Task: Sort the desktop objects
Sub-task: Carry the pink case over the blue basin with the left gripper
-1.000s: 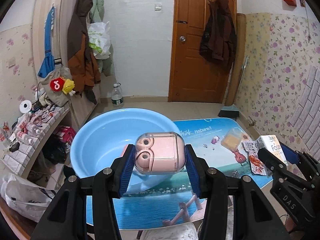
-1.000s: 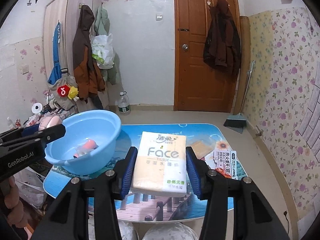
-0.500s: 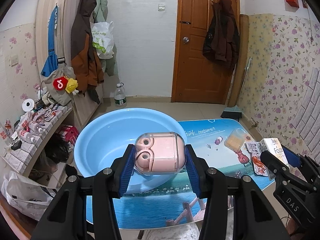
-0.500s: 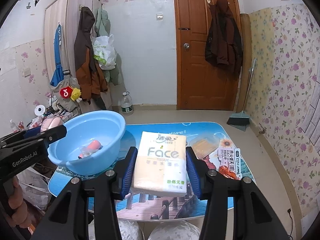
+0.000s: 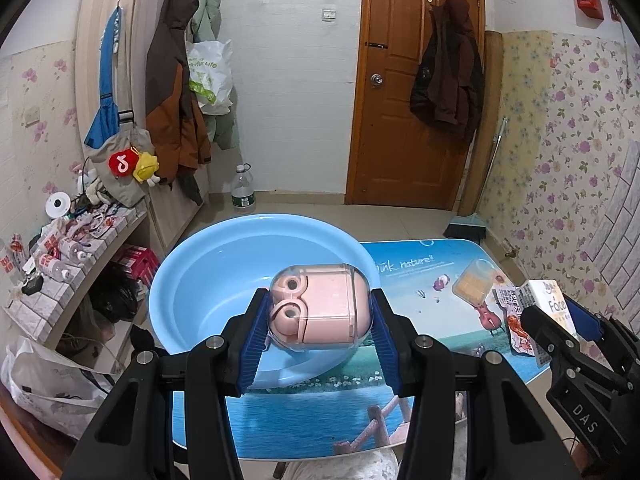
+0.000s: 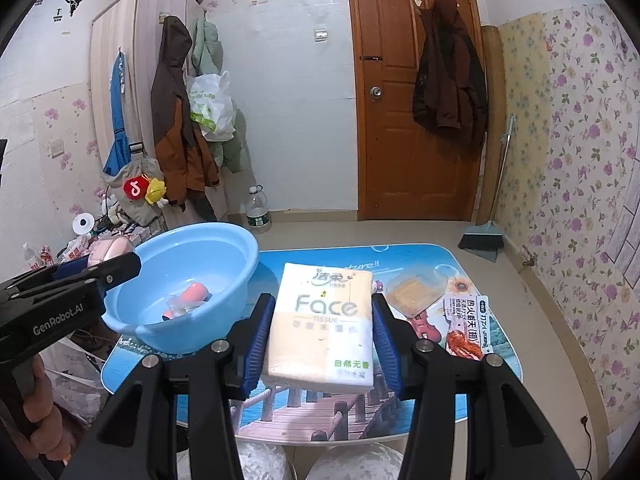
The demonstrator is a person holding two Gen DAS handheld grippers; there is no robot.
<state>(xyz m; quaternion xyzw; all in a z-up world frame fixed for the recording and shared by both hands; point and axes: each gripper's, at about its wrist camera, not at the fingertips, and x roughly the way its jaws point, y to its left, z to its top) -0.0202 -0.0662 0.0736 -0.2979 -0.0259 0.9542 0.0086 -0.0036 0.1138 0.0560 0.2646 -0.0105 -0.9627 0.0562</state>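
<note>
My left gripper (image 5: 318, 336) is shut on a pink earphone case in a clear shell (image 5: 320, 308), held over the near rim of the light blue basin (image 5: 208, 272). In the right wrist view my right gripper (image 6: 320, 344) is shut on a pack of Face tissues (image 6: 322, 324), held above the picture-printed table (image 6: 440, 396). The basin (image 6: 224, 256) stands at the table's left end with a pink tube-like item in a clear wrapper (image 6: 188, 298) inside. The left gripper (image 6: 100, 268) shows at the basin's left rim, and the right gripper (image 5: 568, 320) at the right edge of the left wrist view.
A clear box with yellowish contents (image 6: 414, 290) and a red-and-white snack packet (image 6: 466, 326) lie on the table's right half. A cluttered shelf (image 5: 72, 240) stands left of the table. A water bottle (image 6: 258, 212), a broom and a door are behind.
</note>
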